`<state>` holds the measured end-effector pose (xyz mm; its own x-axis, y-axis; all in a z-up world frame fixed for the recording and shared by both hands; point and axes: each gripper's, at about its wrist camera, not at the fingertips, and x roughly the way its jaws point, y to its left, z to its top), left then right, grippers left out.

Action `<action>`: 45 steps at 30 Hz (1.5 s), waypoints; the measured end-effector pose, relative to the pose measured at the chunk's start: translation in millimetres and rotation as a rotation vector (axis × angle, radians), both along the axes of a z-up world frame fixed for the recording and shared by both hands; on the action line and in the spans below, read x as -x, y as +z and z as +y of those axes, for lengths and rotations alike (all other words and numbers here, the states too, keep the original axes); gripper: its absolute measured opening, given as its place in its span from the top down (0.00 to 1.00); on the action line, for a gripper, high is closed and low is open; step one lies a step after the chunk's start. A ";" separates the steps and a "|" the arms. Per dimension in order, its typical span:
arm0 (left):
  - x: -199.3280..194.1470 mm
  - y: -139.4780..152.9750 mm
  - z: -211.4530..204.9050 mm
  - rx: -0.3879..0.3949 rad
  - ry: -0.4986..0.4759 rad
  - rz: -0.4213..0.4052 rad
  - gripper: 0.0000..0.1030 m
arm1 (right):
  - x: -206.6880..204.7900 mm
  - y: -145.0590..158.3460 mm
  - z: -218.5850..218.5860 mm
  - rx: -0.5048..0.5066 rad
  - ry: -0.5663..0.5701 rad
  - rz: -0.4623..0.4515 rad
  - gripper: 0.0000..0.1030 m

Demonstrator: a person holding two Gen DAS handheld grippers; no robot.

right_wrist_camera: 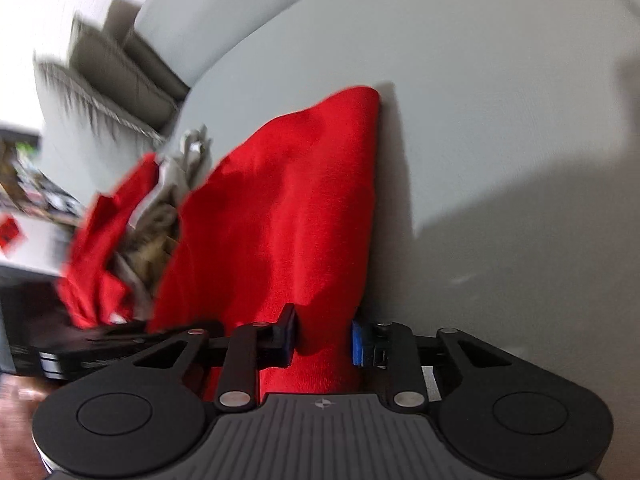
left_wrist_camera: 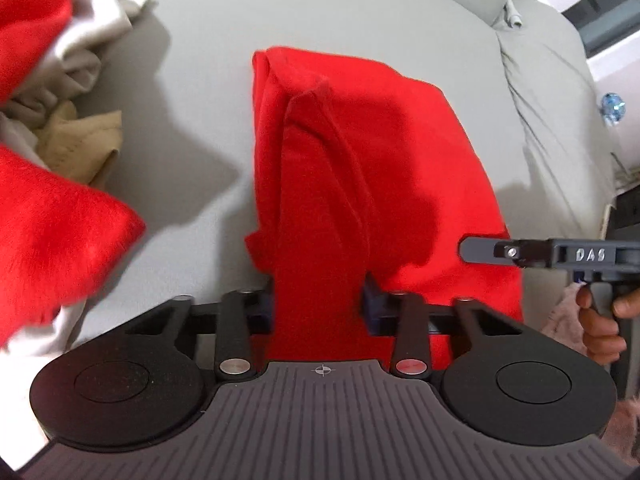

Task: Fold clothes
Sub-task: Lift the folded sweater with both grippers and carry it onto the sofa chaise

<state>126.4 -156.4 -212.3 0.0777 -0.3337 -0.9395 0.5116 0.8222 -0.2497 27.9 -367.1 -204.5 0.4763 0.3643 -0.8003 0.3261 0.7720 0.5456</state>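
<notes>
I'm pinching the red shirt (left_wrist_camera: 360, 168) near edge in my left claw (left_wrist_camera: 319, 308); right claw (right_wrist_camera: 324, 340) is clamping the same shirt (right_wrist_camera: 288, 208). Shirt is lying on the grey bed (left_wrist_camera: 200, 60), clothes pile (left_wrist_camera: 60, 92) sitting left.

A red garment (left_wrist_camera: 372, 168) lies partly folded lengthwise on the grey surface (creases run along it), its near edge seemingly lifted.
</notes>
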 end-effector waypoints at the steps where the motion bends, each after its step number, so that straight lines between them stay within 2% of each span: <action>1: 5.7 2.8 -5.4 -0.019 -0.014 -0.032 0.71 | -1.9 5.6 6.2 0.048 0.013 0.001 0.78; 4: 34.6 18.0 -30.7 -0.102 -0.073 -0.176 0.73 | -1.8 34.7 34.9 0.239 0.077 -0.037 0.81; 7: 56.5 32.6 -40.2 -0.101 -0.103 -0.238 0.73 | 11.8 53.3 43.2 0.363 0.099 -0.071 0.81; 10: 79.2 45.3 -61.1 -0.098 -0.137 -0.294 0.73 | 32.9 61.7 23.5 0.390 0.067 -0.090 0.81; 14: 87.4 55.2 -97.1 -0.085 -0.186 -0.320 0.73 | 57.4 70.9 -10.4 0.423 0.008 -0.099 0.81; 18: 94.0 63.0 -154.0 -0.082 -0.242 -0.338 0.73 | 75.2 78.6 -53.4 0.452 -0.057 -0.093 0.81; 21: 99.8 64.7 -212.9 -0.079 -0.308 -0.365 0.72 | 81.6 81.5 -90.8 0.474 -0.109 -0.078 0.81; 27: 101.3 58.0 -310.2 -0.052 -0.386 -0.375 0.72 | 87.1 81.1 -170.6 0.509 -0.204 -0.037 0.81; 28: 99.0 57.0 -342.0 -0.034 -0.398 -0.367 0.72 | 87.8 82.3 -187.8 0.518 -0.223 -0.031 0.81; 30: 92.8 56.2 -378.8 -0.004 -0.401 -0.354 0.72 | 89.6 88.2 -233.5 0.552 -0.270 -0.019 0.81; 35: 86.0 64.3 -466.3 0.085 -0.433 -0.366 0.72 | 92.6 105.0 -303.8 0.642 -0.325 -0.011 0.81; 39: 81.9 58.5 -508.1 0.130 -0.445 -0.348 0.72 | 99.2 108.9 -368.4 0.681 -0.382 0.025 0.81; 43: 76.9 31.6 -544.9 0.136 -0.463 -0.300 0.71 | 102.6 95.7 -395.0 0.681 -0.413 0.067 0.81; 45: 72.5 18.0 -553.0 0.115 -0.450 -0.273 0.64 | 102.7 82.5 -405.0 0.672 -0.437 0.088 0.81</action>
